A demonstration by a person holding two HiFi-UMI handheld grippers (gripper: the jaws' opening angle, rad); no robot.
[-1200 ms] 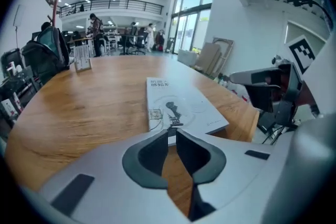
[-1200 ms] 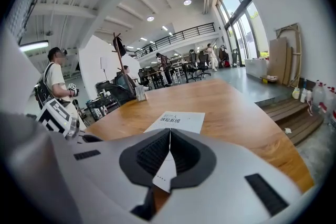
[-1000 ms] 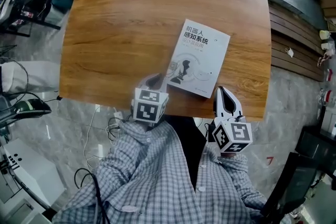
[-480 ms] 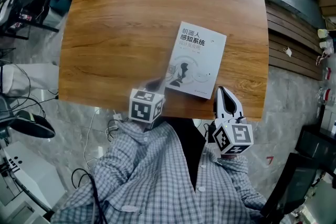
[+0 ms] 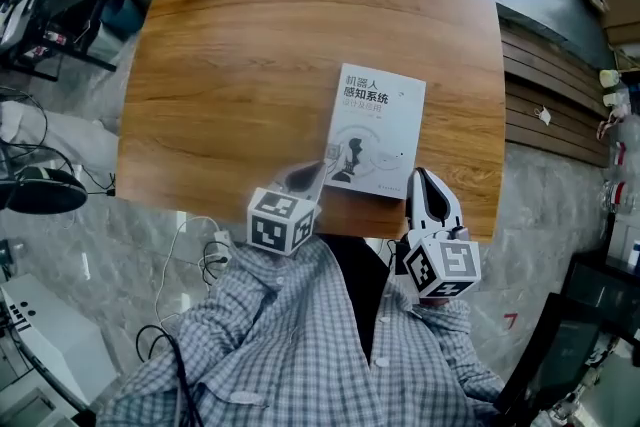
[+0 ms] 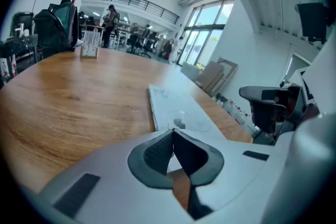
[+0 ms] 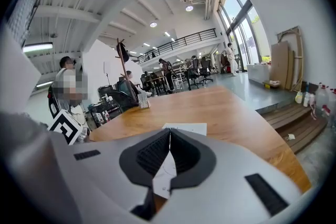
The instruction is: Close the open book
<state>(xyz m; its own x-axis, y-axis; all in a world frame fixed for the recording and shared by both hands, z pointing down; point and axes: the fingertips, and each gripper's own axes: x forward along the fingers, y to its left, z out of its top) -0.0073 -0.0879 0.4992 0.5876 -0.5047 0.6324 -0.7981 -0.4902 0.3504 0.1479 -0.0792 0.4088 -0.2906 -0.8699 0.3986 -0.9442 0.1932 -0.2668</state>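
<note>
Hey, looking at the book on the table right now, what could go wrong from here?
1. The white closed book lies cover up near the wooden table's front edge. A nudge from the left gripper, shut by its near-left corner, could skew or slide it.
2. The right gripper is shut too, by the near-right corner. As the book already looks closed, further pushing would probably only shift it.

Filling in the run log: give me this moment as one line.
book: closed, cover up, flat on table | left gripper: shut, empty | right gripper: shut, empty
</note>
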